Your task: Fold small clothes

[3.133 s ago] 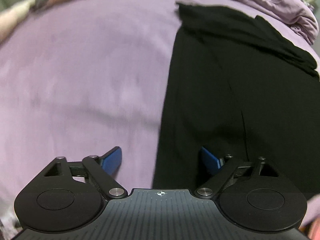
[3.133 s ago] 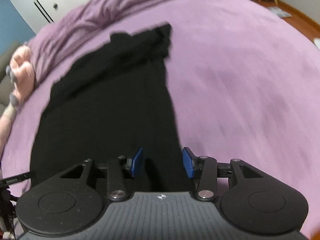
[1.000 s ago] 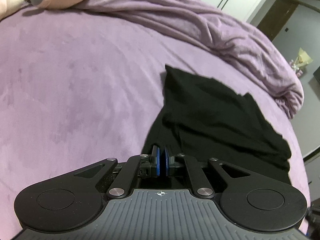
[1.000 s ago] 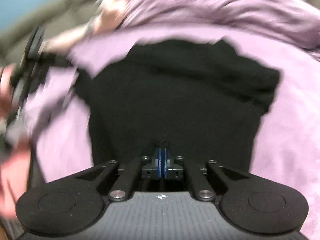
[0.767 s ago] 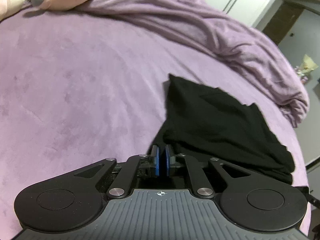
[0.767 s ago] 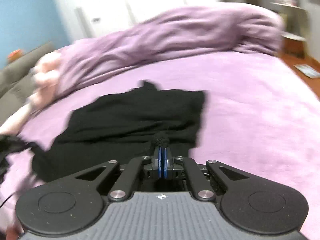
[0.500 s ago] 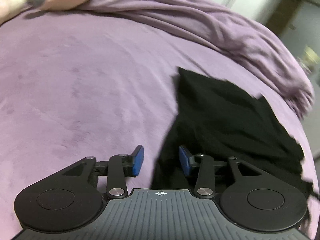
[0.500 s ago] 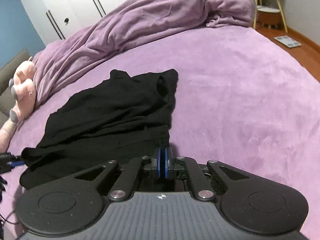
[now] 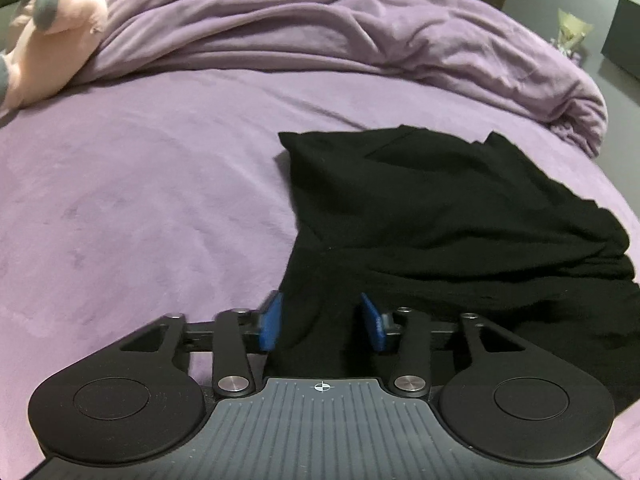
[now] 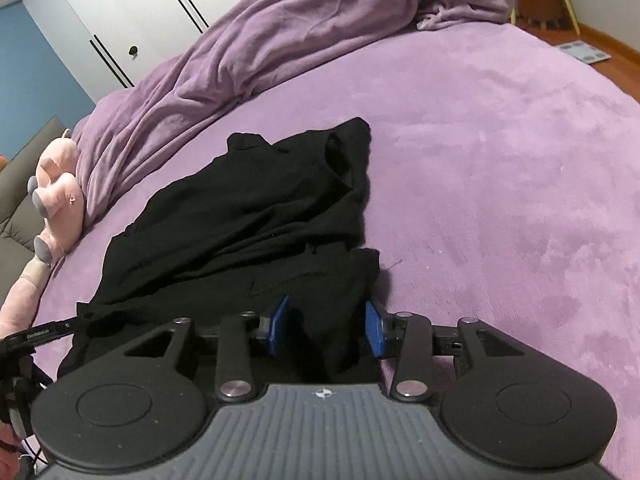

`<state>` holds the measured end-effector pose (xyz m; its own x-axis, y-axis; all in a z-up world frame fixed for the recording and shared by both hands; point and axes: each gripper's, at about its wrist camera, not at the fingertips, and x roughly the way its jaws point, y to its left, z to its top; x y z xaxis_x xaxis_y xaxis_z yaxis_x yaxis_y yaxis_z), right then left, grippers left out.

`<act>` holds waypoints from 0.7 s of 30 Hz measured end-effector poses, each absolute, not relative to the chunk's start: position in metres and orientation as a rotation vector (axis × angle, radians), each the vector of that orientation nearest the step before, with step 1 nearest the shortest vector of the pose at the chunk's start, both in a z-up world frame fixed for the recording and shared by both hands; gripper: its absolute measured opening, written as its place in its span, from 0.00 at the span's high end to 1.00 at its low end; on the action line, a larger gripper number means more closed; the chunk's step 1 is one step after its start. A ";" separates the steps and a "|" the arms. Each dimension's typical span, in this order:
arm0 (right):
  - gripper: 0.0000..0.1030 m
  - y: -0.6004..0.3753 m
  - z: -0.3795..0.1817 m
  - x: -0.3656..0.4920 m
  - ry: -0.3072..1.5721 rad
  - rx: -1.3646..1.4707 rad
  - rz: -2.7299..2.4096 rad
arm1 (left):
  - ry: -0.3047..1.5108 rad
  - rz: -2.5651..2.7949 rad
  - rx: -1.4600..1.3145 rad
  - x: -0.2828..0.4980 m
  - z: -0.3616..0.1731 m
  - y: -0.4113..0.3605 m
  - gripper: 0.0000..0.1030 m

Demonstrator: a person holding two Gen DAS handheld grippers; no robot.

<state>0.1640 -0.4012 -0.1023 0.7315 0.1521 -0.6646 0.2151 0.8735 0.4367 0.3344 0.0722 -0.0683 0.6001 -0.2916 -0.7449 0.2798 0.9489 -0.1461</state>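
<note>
While the black garment [image 9: 440,216] lies loosely folded on the purple bedspread [image 9: 140,200], a bunched purple duvet [image 9: 340,28] rises behind it and a pink plush toy [image 9: 52,36] sits off by the far corner. Both grippers hang over its near edge with jaws parted, pressing on nothing: the left gripper [image 9: 320,320] has just been narrowing, the right gripper [image 10: 326,326] widening, dark cloth lying between each pair of pads. Gripper bodies hide the near hem.
</note>
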 end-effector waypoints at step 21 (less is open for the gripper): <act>0.96 -0.375 -0.048 0.146 0.571 0.307 -0.094 | 0.669 -0.359 -0.071 0.316 0.000 0.076 0.94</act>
